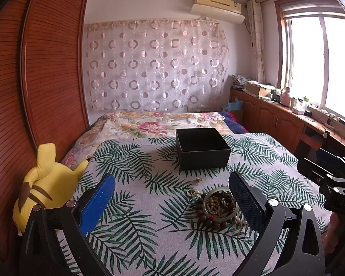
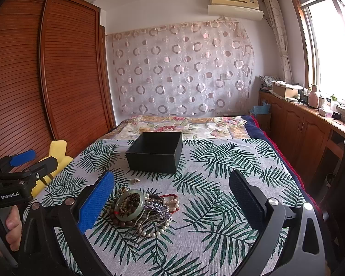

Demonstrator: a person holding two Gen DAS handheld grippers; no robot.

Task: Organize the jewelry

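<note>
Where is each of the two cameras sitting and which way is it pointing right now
Left wrist: on the left gripper, held over the near end of the bed, facing the far curtain; its open blue-padded fingers frame the view, with the right gripper at the right edge.
Right wrist: on the right gripper, beside it, facing the same way; open fingers, the left gripper and the left hand show.
Shared: jewelry pile, black box, leaf-print cloth.
</note>
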